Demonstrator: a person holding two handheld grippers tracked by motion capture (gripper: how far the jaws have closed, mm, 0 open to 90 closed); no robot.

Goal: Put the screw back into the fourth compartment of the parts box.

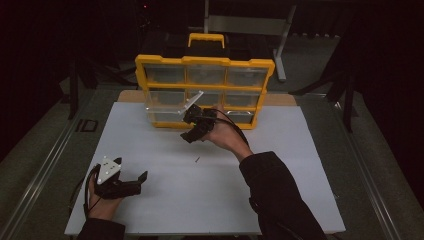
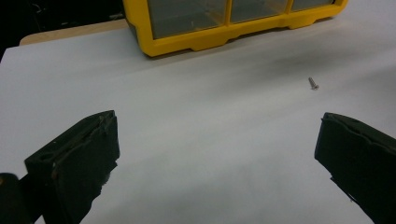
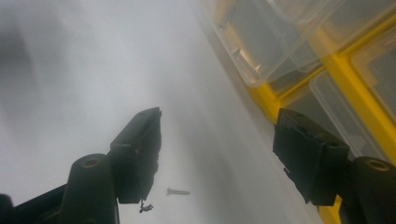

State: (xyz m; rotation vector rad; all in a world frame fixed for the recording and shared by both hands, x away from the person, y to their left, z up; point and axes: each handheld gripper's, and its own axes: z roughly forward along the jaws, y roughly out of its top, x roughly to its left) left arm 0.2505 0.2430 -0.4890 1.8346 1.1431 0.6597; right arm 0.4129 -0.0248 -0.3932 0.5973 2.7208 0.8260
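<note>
The right tongs [image 1: 192, 131] hang spread and empty above a small silver metal screw [image 1: 197, 160] on the white-topped bench [image 1: 280, 200], near the yellow plastic organiser case with clear compartments [image 1: 205, 61]. The left tongs [image 1: 131, 181], spread and empty, rest low at the bench's left. No writing is legible. The room is dark. The right gripper view shows a clear bin [image 3: 261, 42] jutting out.

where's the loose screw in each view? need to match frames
High view: the screw lies on the white table, centre, below the right gripper.
Left gripper view: upper right, at, beyond the open jaws.
Right gripper view: bottom centre, at, between the open jaws.
Shared landmark: the yellow organiser case behind the screw.
</note>
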